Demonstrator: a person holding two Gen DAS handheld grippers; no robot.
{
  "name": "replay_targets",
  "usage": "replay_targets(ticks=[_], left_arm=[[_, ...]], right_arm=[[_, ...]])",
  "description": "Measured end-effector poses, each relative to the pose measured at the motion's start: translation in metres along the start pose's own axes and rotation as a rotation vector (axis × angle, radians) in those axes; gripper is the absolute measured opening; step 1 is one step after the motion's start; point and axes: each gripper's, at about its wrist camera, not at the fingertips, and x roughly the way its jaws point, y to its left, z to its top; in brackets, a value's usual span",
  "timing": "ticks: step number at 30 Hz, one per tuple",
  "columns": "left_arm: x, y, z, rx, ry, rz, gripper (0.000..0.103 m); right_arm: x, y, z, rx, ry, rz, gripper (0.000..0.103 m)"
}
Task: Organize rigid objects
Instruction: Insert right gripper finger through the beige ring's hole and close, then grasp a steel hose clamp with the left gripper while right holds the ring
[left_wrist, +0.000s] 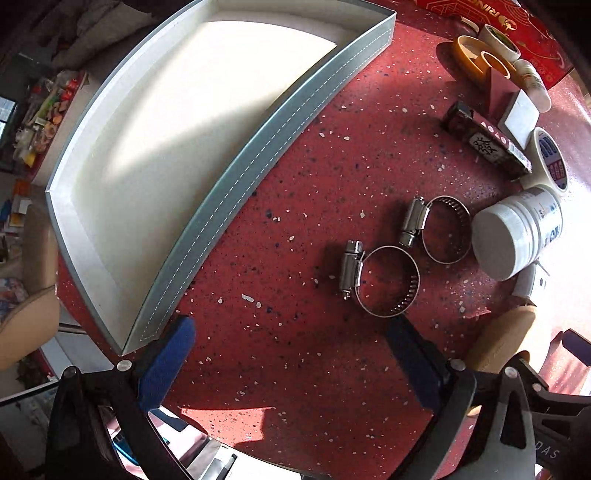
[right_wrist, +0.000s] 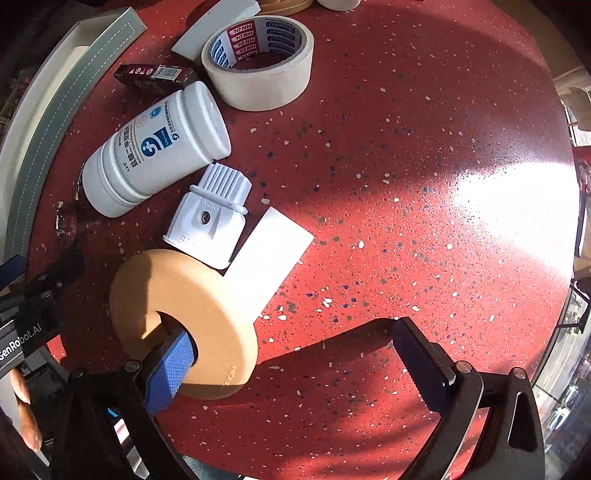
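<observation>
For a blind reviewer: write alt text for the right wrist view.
The open right gripper hangs over a red speckled table, its blue left finger poking through a tan foam ring. Beyond lie a white card, a white plastic fitting, a toppled white pill bottle and a masking tape roll.

bare tabletop (right_wrist: 424, 184) right, bottle (right_wrist: 155, 147) and tape (right_wrist: 258, 62) perhaps crowding left
</observation>
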Motion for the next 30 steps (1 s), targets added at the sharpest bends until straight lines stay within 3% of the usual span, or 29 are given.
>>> replay_targets(ticks=[3, 6, 10, 13, 16, 19, 25, 30], left_arm=[[0.007, 0.012, -0.013, 0.030, -0.002, -0.005, 0.103], [-0.004, -0.003, -0.009, 0.050, -0.037, -0.024, 0.103], [-0.006, -0.037, 0.013, 0.073, -0.050, -0.015, 0.103], [-0.010, -0.037, 0.026, 0.066, -0.051, -0.060, 0.103], [-0.015, -0.059, 0.017, 0.187, -0.035, -0.133, 0.103], [-0.018, -0.086, -0.023, 0.306, -0.018, -0.161, 0.103], [-0.022, -0.059, -0.037, 0.067, 0.006, -0.196, 0.103], [-0.024, -0.071, -0.038, 0.121, -0.039, -0.116, 0.103]], right_arm=[[0.002, -0.032, -0.021, 0.063, 0.027, -0.013, 0.102], [0.005, -0.065, -0.043, 0.121, 0.048, -0.009, 0.102], [0.003, -0.086, -0.063, 0.143, 0.050, -0.007, 0.102], [0.003, -0.100, -0.076, 0.136, 0.042, -0.016, 0.102], [-0.002, -0.112, -0.070, 0.151, 0.037, -0.011, 0.102], [-0.002, -0.116, -0.055, 0.152, 0.051, 0.005, 0.102], [0.002, -0.120, -0.058, 0.133, 0.036, 0.019, 0.102], [-0.002, -0.121, -0.071, 0.133, 0.012, 0.018, 0.103]])
